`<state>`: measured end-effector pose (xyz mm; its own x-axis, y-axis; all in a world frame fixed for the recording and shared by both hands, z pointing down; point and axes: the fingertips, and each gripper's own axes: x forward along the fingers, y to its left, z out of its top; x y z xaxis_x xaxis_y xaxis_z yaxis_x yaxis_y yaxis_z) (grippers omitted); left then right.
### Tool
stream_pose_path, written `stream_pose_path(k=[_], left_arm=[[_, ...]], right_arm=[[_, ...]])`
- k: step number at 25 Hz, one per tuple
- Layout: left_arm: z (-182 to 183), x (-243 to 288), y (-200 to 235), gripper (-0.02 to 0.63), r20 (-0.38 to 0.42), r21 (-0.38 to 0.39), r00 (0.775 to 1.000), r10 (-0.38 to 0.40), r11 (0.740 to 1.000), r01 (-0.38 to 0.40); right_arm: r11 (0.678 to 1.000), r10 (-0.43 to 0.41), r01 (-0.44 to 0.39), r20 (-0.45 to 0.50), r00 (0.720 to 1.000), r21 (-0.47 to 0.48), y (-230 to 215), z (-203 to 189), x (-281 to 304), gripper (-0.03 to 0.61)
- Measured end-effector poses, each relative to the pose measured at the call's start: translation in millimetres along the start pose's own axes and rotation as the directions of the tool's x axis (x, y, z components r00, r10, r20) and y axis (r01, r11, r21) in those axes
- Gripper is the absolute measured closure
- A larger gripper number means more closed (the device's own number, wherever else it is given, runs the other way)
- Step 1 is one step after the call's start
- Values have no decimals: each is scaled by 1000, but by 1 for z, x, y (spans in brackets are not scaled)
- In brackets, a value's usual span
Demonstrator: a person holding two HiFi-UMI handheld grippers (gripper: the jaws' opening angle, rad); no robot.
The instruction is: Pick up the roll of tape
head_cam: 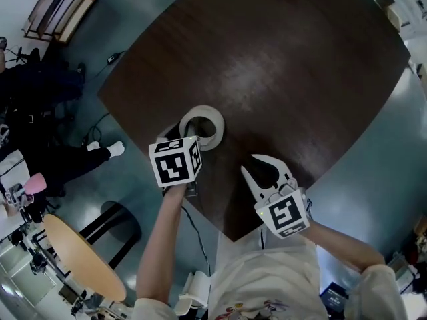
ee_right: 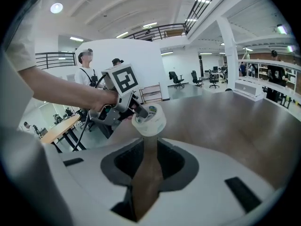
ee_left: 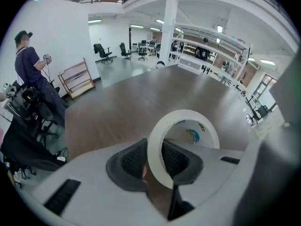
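White tape roll (head_cam: 215, 120) sits over the dark table (head_cam: 280, 65) in the head view, at one o'clock from the left gripper (head_cam: 190, 139). That gripper is much nearer it than the right gripper (head_cam: 248, 163), which has it at ten o'clock.

Left gripper view: the pads (ee_left: 134, 159) pinch the roll's wall, one outside the ring, one inside its hole.

Right gripper view: jaws apart, empty, roll at twelve o'clock.

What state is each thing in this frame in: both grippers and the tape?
left gripper: shut on the roll of tape, one pad inside the ring, one outside.
roll of tape: clamped by its wall in the left gripper, apparently lifted off the table.
right gripper: open, nothing between its jaws.
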<state>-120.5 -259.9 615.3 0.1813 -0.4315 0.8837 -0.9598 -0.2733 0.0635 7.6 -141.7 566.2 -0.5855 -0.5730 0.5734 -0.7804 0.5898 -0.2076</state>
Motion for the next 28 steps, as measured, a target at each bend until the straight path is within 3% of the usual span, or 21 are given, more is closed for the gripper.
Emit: stream_pose_path(k=[7, 13, 18, 28], left_arm=[[32, -82, -7, 528, 172, -45, 985, -23, 999, 31], [43, -167, -11, 528, 327, -65, 944, -39, 996, 64], [43, -248, -21, 527, 471, -57, 880, -62, 993, 101], [41, -377, -59, 528, 700, -32, 711, -57, 993, 111]], right_arm=[[999, -16, 18, 51, 999, -42, 0, 31, -25, 488], [996, -11, 20, 110, 994, -87, 14, 62, -53, 488], [994, 18, 6, 208, 978, -112, 32, 99, -91, 488], [979, 87, -7, 388, 917, -204, 56, 185, -177, 489]])
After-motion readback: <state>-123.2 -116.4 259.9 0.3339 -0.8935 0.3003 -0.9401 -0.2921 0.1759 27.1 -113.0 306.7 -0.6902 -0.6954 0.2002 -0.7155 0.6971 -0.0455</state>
